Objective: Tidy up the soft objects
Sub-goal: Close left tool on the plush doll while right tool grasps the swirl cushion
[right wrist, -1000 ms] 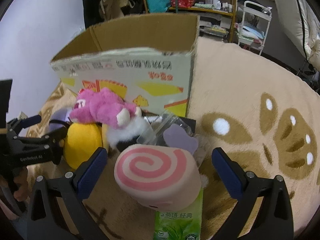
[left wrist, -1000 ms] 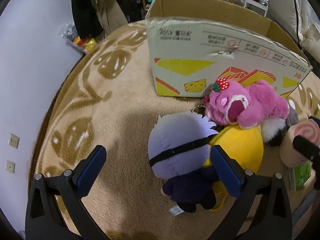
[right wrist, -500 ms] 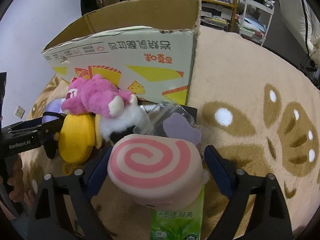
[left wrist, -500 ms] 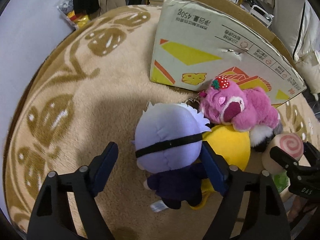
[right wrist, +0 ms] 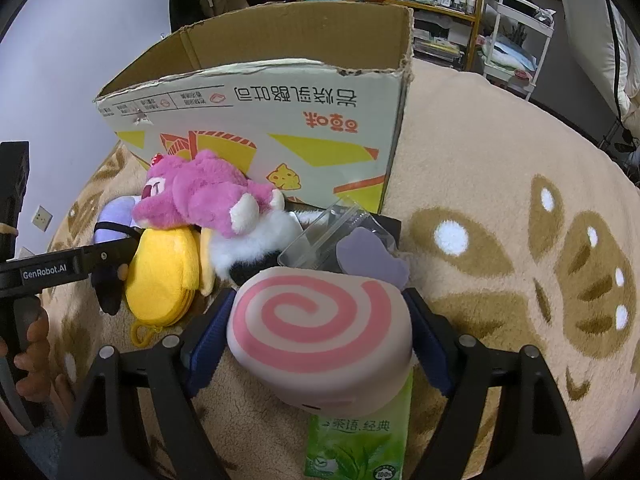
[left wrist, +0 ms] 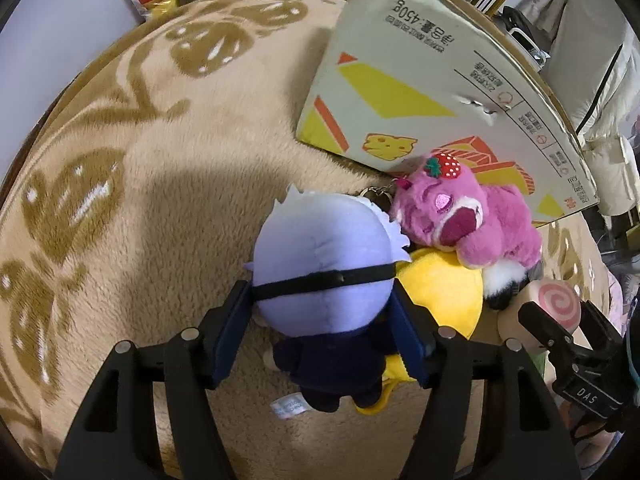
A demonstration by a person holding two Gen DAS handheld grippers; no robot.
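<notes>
Lavender-headed plush doll (left wrist: 324, 276) lies on the carpet (left wrist: 140, 200) before the cardboard box (right wrist: 256, 120), clamped by the left gripper (left wrist: 320, 320); its face is hidden. Right gripper (right wrist: 320, 344) squeezes the pink swirl cushion (right wrist: 320, 320), which partly covers a green tissue pack (right wrist: 356, 440).

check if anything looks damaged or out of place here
The cardboard box has a ragged, torn top rim. A green tissue pack lies among the plush toys, under the pink swirl cushion.
</notes>
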